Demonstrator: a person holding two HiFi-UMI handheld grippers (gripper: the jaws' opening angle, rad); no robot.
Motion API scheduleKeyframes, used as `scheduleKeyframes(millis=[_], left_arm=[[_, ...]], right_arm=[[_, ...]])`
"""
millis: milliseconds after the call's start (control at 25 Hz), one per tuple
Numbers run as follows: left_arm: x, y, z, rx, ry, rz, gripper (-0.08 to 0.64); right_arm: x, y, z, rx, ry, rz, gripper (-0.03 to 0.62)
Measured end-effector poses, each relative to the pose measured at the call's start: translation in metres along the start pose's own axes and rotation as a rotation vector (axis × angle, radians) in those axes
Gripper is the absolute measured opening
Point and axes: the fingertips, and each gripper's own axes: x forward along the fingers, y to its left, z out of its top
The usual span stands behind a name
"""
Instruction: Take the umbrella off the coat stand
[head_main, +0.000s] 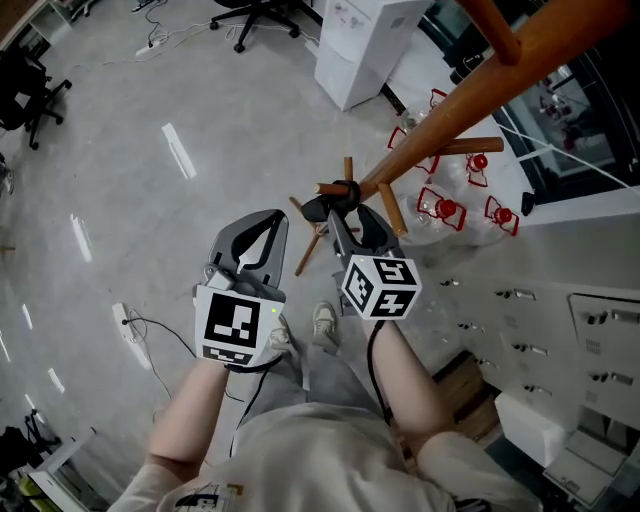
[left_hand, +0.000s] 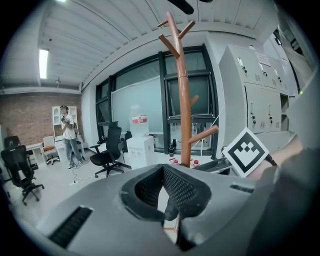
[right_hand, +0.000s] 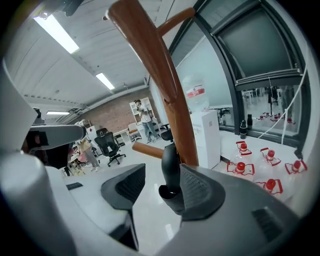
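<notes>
I have the coat stand just ahead of my right gripper, an umbrella handle between its jaws; water bottles lie right of the stand, lockers near right.

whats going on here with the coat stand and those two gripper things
A person stands at the wooden coat stand with a hand-held gripper in each hand. The right hand-held gripper is open, with the umbrella's black handle between its jaws, close to one pad but not clamped. The umbrella has not come off the stand yet; its handle sits by a lower peg. The left hand-held gripper is shut and empty, off to the side.
</notes>
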Motion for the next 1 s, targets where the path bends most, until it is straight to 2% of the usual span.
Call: scheduleKeyframes(millis=[240, 600, 720, 1000], left_arm=[[0.016, 0.003, -0.019, -0.032, 0.031, -0.006, 0.007], [0.030, 0.000, -0.042, -0.052, 0.069, -0.008, 0.007], [0.029, -0.005, -0.045, -0.053, 0.077, -0.011, 0.007], [0.023, -0.014, -0.052, -0.050, 0.095, -0.018, 0.007]], right_arm=[[0.019, -0.012, -0.013, 0.047, 0.021, -0.021, 0.192], [0.036, -0.019, -0.032, 0.000, -0.006, -0.033, 0.189], [0.036, -0.024, -0.033, -0.001, -0.025, -0.053, 0.144], [0.033, -0.025, -0.033, -0.041, -0.018, -0.078, 0.123]])
